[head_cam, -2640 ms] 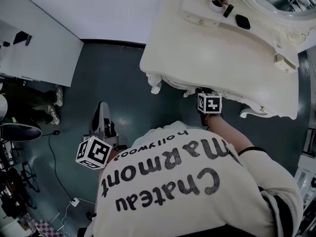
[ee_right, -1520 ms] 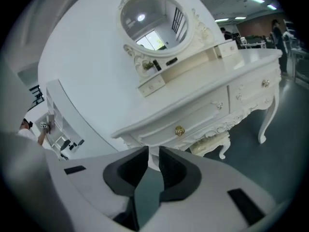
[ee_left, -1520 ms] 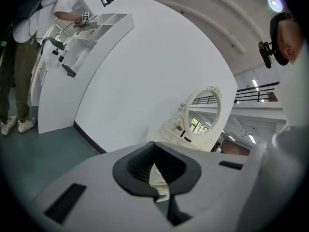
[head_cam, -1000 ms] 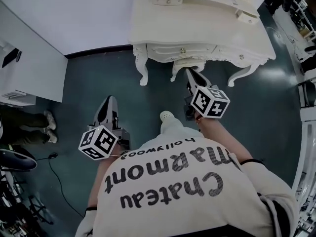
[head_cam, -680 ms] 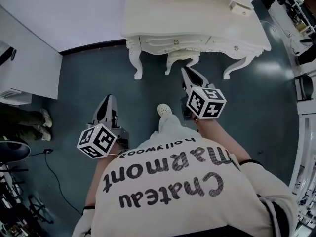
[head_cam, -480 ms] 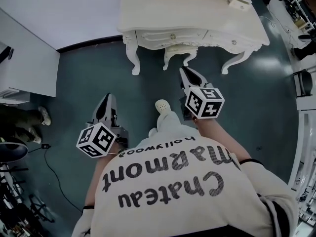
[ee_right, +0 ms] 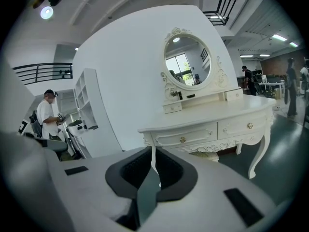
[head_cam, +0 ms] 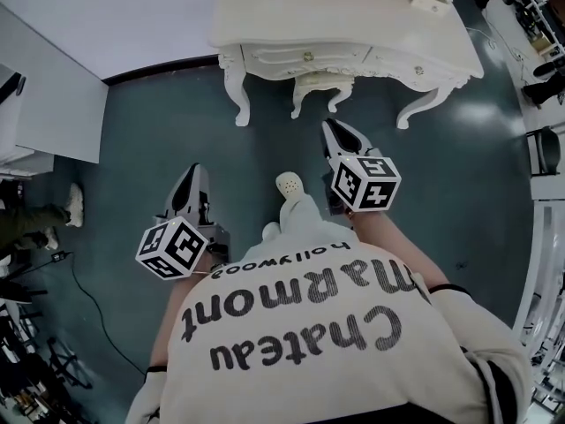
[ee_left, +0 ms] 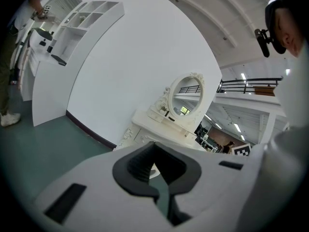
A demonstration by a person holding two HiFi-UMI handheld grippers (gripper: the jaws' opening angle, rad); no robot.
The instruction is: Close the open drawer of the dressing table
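Observation:
The cream dressing table (head_cam: 353, 16) stands at the top of the head view, and its drawer fronts (head_cam: 307, 57) with small gold knobs lie flush in the frame. In the right gripper view the same drawers (ee_right: 182, 139) look closed below the oval mirror (ee_right: 187, 62). My right gripper (head_cam: 333, 131) hangs over the green floor a short way in front of the table, jaws shut and empty. Farther back and to the left, my left gripper (head_cam: 195, 171) is also shut on nothing. In the left gripper view the table (ee_left: 159, 124) is small beyond the closed jaws.
A cream stool (head_cam: 318, 82) sits tucked under the table. A white cabinet (head_cam: 53, 104) stands at the left, with someone's shoe (head_cam: 75, 203) and a black cable (head_cam: 79, 281) near it. A person (ee_right: 48, 115) stands by white shelves (ee_right: 89, 110). My own shoe (head_cam: 289, 184) is between the grippers.
The right gripper was at the table's front edge earlier; since then both grippers have drawn back from the table, which now sits farther up the head view.

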